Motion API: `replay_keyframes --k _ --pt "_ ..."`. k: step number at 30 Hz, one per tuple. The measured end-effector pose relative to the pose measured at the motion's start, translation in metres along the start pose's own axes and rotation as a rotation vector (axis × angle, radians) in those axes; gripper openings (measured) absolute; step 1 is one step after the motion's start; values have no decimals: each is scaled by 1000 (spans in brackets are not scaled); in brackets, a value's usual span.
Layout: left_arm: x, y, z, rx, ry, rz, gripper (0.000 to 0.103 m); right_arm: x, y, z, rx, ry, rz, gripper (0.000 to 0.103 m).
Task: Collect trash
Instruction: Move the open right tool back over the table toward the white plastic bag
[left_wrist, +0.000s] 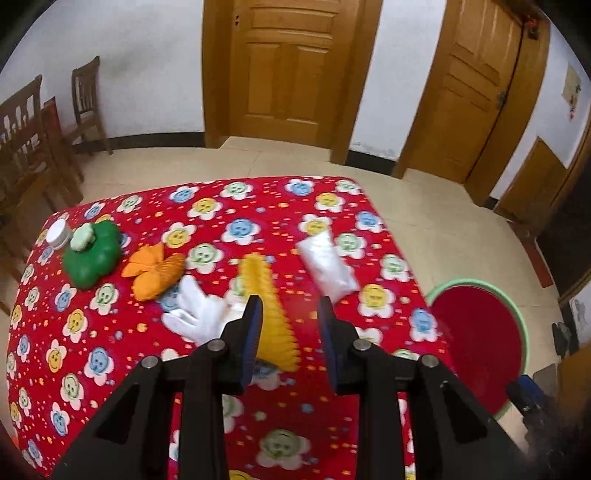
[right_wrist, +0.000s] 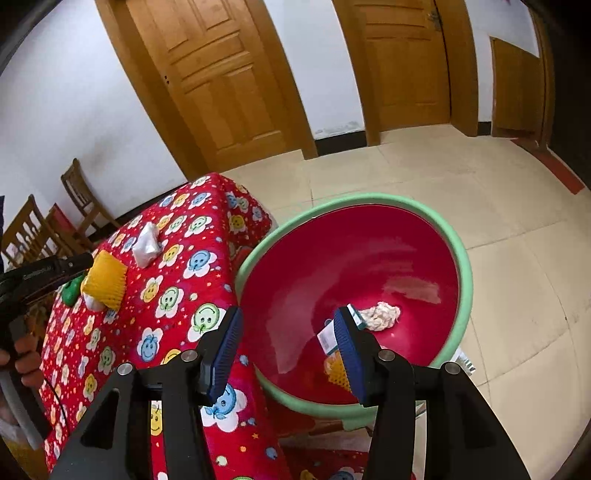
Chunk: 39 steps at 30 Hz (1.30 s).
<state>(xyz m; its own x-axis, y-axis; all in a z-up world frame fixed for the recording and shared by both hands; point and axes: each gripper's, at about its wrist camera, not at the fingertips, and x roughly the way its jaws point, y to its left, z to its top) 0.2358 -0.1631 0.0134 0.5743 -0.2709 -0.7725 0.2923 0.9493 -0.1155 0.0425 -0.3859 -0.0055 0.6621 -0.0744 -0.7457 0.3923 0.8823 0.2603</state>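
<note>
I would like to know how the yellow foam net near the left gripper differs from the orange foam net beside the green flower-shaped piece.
The yellow foam net stands up off the cloth, its lower end between the left gripper's fingers; the orange foam net lies free on the table. The yellow one looks long and stretched; the orange one is squat, with petal-like flaps spread open. The yellow one appears blurred; the orange one is sharper. Both are ribbed foam mesh.

Desk (left_wrist: 229, 373), red flower-print cloth: white cap (left_wrist: 59, 232), green flower shape (left_wrist: 92, 254), orange foam net (left_wrist: 155, 271), white glove (left_wrist: 195, 314), clear bag (left_wrist: 327, 264). Floor: basin (right_wrist: 466, 273).
</note>
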Motion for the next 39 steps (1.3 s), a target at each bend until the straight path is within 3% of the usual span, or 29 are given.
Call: replay_keyframes --k 4,13,17,19,20,29,33,39 --pt "11 11 -1 -11 25 20 33 2 2 0 2 -3 0 63" --pt "34 13 -6 -23 76 -19 33 7 3 -1 23 15 -9 63" --pt "38 8 -6 14 54 -29 33 9 5 -2 18 25 -13 63" --pt "39 8 -6 22 43 -37 23 10 7 -2 19 33 -6 63" --pt "38 9 -6 23 36 -45 12 11 8 -2 20 37 0 63" --pt "-1 26 0 -12 -70 -98 11 18 35 6 -47 42 21 63" --pt "-23 43 4 -36 -125 -77 11 24 61 14 -107 30 44 63" --pt "-32 75 1 -70 -124 21 11 40 103 28 -179 21 78 63"
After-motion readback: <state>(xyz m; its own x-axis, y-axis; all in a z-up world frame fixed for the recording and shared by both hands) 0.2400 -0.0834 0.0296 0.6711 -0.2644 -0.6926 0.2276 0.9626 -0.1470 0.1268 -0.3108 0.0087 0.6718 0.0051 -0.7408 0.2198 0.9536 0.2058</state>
